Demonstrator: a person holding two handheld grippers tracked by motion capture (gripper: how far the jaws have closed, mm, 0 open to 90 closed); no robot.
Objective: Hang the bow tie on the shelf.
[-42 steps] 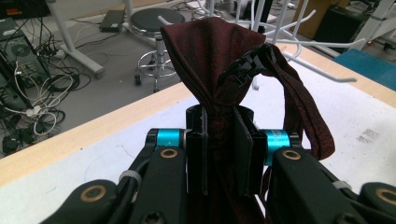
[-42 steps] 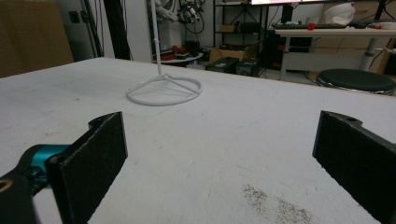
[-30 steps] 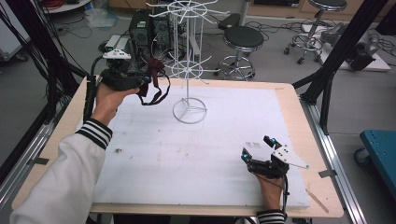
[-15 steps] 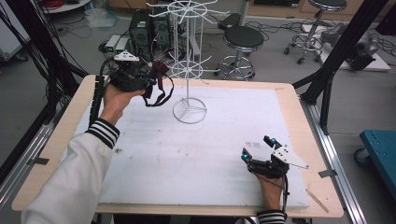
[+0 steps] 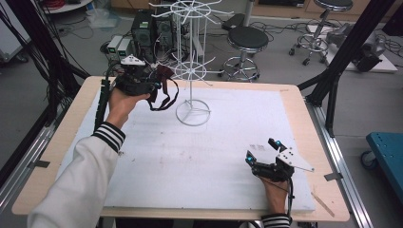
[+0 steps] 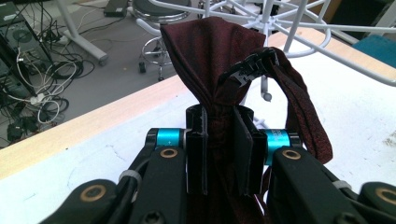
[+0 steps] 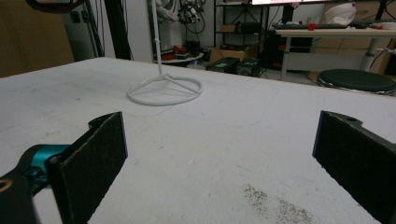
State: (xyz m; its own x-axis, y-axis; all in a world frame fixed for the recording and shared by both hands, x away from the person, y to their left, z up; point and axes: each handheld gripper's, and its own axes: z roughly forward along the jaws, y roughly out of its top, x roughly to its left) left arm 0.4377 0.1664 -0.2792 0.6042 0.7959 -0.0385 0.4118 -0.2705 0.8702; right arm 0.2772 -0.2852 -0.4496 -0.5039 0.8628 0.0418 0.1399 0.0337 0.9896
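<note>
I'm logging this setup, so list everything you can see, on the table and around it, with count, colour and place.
Bow tie: one, dark red with a black strap, held up beside the stand's lower spokes.
Wire display stand: one, white, ring base at the table's far middle.
Table: one, wooden rim, white top sheet.
Stools: two, black seats, on the floor beyond the table.
Computer boxes: dark, on the floor behind the stand.
Cart: one, blue, on the floor at right.
Left claw: black, shut on the bow tie.
Right claw: black, open, resting low near the right front edge.
</note>
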